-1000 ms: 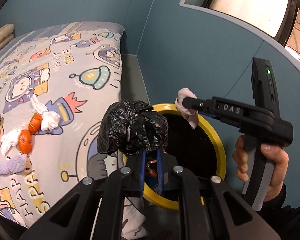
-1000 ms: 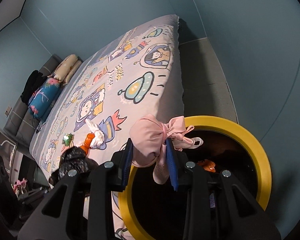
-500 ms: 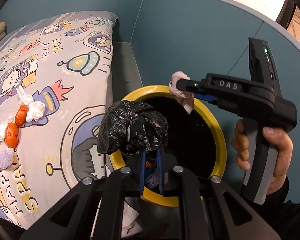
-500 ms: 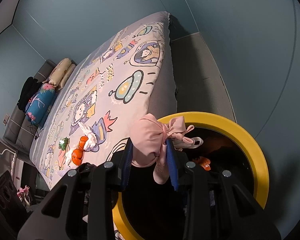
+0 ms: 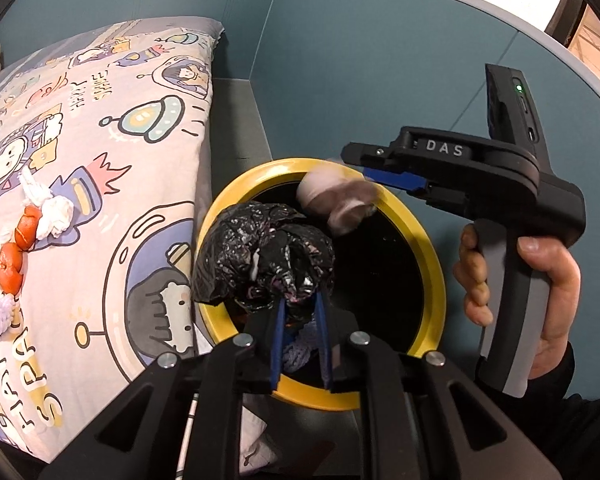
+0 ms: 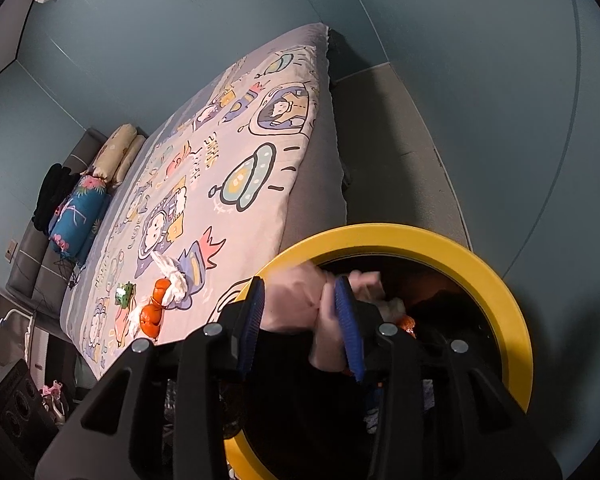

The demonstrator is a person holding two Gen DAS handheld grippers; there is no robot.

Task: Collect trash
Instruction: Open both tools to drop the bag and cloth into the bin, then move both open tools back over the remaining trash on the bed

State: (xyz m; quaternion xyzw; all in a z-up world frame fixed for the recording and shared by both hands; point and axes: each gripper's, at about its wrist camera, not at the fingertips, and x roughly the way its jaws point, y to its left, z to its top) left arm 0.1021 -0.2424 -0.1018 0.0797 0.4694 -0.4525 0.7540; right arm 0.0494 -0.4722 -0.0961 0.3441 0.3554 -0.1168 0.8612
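- While both jaws have just been opening, the left gripper (image 5: 300, 312) is pinching the black bag (image 5: 264, 256), narrowly, above the yellow-rimmed bin (image 5: 432, 264) ahead.
- Blurred, the pink bundle (image 6: 296, 300) is sitting loose between the right gripper (image 6: 300, 308) and its parted jaws, over that bin.

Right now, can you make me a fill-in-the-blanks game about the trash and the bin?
1. The bin has a rim coloured ____.
2. The crumpled bag at the left gripper is coloured ____.
3. The pink bundle sits between the jaws of the ____ gripper.
4. The orange peels lie on the ____.

Missing words: yellow; black; right; bed
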